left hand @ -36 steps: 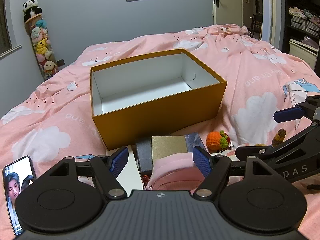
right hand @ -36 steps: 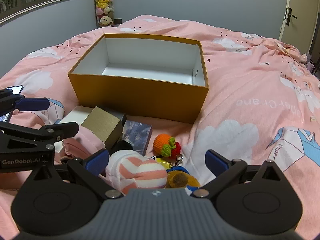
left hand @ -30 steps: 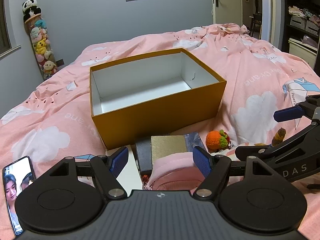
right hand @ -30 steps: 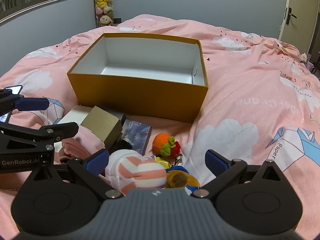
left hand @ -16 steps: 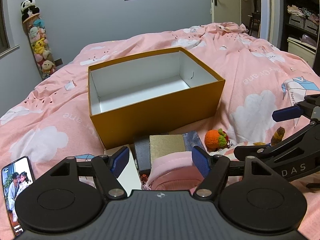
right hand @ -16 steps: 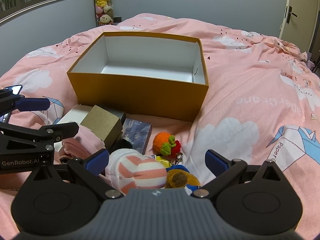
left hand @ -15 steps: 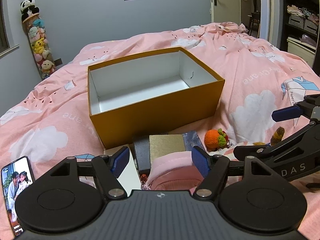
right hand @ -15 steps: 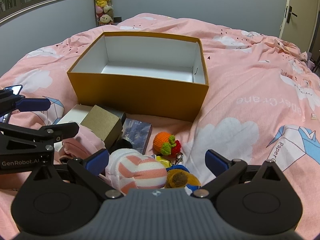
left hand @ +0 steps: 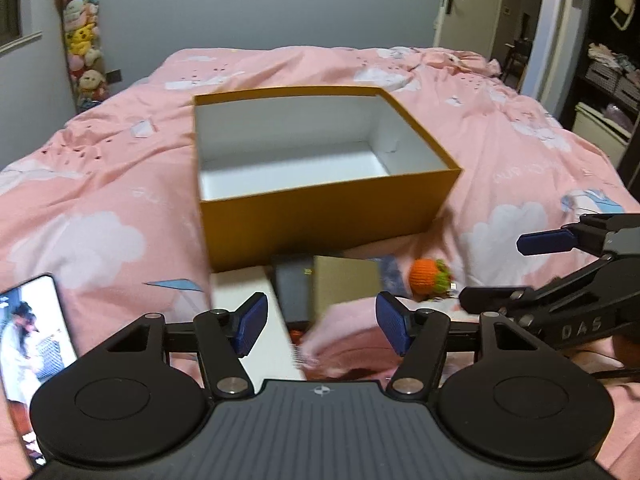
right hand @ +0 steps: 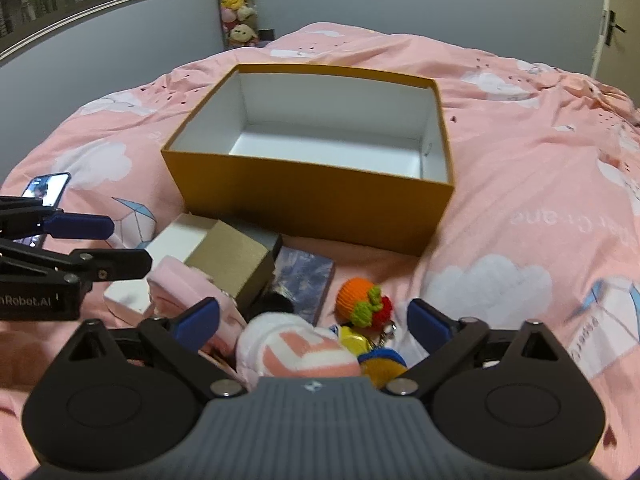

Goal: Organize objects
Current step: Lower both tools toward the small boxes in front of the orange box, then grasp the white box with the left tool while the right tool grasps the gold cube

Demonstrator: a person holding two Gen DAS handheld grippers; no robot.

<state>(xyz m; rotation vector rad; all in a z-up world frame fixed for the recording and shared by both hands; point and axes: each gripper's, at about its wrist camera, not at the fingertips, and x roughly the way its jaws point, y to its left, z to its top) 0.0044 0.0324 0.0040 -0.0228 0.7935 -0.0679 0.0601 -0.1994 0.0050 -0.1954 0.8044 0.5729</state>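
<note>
Orange box [right hand: 312, 204], empty, mid-bed; clutter heaped against its near wall; left gripper [left hand: 320, 328] closing round pink pouch [left hand: 344, 340], right gripper [right hand: 312, 322] closing round striped sock roll [right hand: 304, 350], neither yet pinched; best seated deeper before squeezing.

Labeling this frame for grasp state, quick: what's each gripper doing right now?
Left gripper: jaws closing around the pink pouch, pads not yet on it.
Right gripper: jaws closing over the striped socks, nothing gripped yet.
</note>
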